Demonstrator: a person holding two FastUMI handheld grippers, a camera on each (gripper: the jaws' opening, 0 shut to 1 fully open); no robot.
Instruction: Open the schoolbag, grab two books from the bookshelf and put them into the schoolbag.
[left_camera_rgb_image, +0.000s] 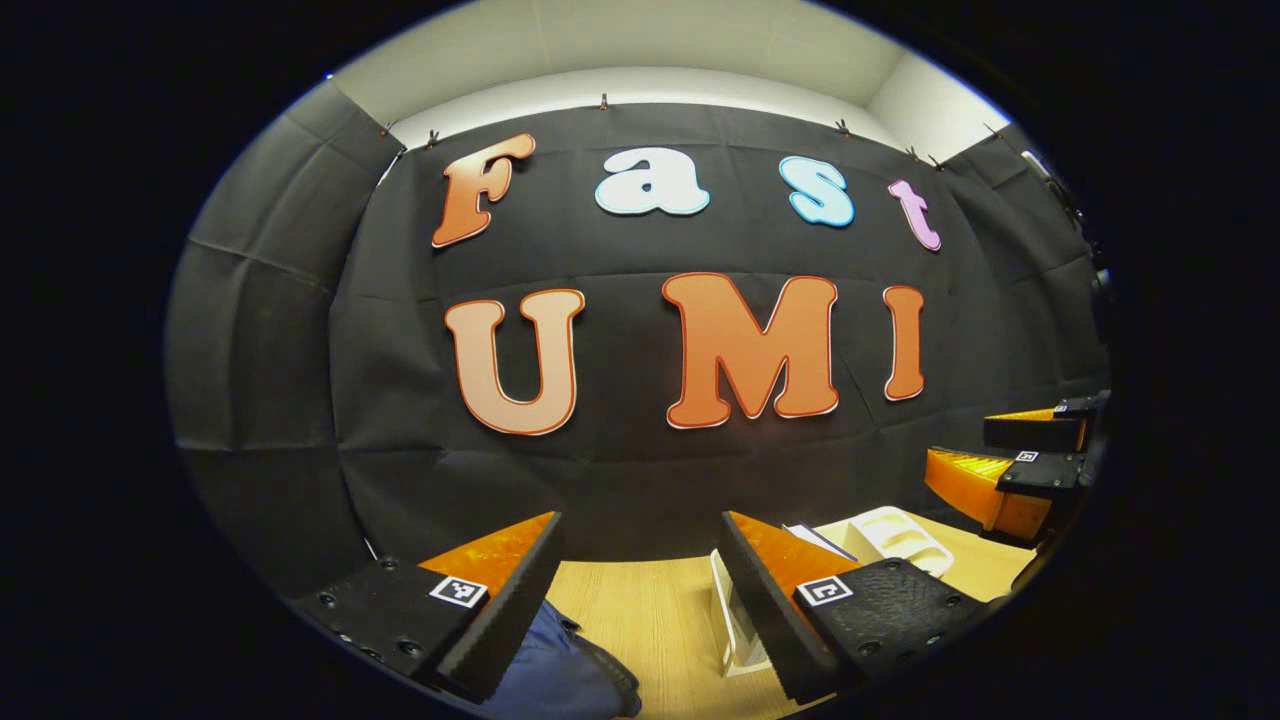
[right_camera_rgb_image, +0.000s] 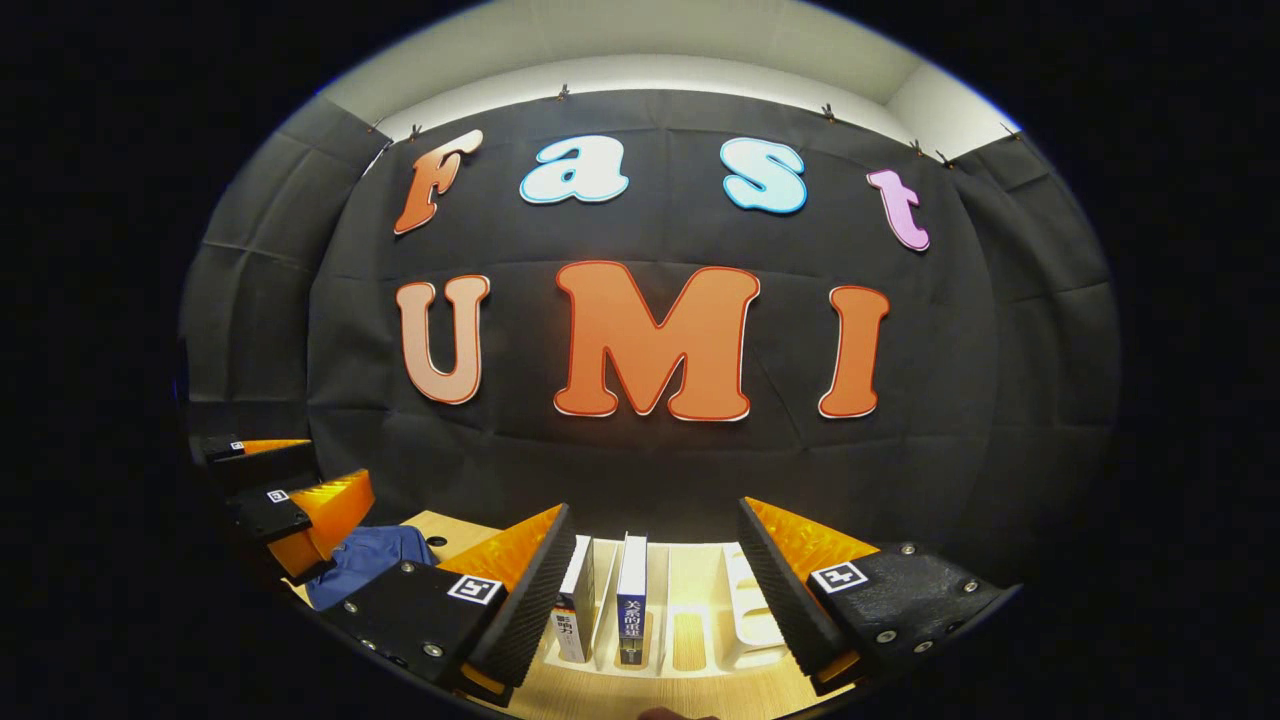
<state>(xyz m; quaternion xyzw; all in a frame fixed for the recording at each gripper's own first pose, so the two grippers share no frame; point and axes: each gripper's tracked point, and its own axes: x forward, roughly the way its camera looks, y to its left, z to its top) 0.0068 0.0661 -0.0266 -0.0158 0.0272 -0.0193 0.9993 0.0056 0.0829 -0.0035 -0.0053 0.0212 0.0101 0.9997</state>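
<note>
Your right gripper (right_camera_rgb_image: 655, 585) hovers level with jaws apart before two upright books (right_camera_rgb_image: 605, 600) in the bookshelf (right_camera_rgb_image: 745, 610) at bottom centre. Your left gripper (left_camera_rgb_image: 640, 590) also gapes (holding nothing); the schoolbag (left_camera_rgb_image: 560, 670) sits cut off at the frame's bottom.

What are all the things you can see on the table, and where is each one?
schoolbag: one, blue, lying on the table's left part in the right gripper view, beside the left gripper.
books: two, dark spines, standing upright side by side in the bookshelf slots.
bookshelf: one, white, slotted rack on the table in front of the right gripper.
table: one, light wood, under everything.
left gripper: one, open, raised above the table near the schoolbag.
right gripper: one, open, raised, pointing at the bookshelf.
</note>
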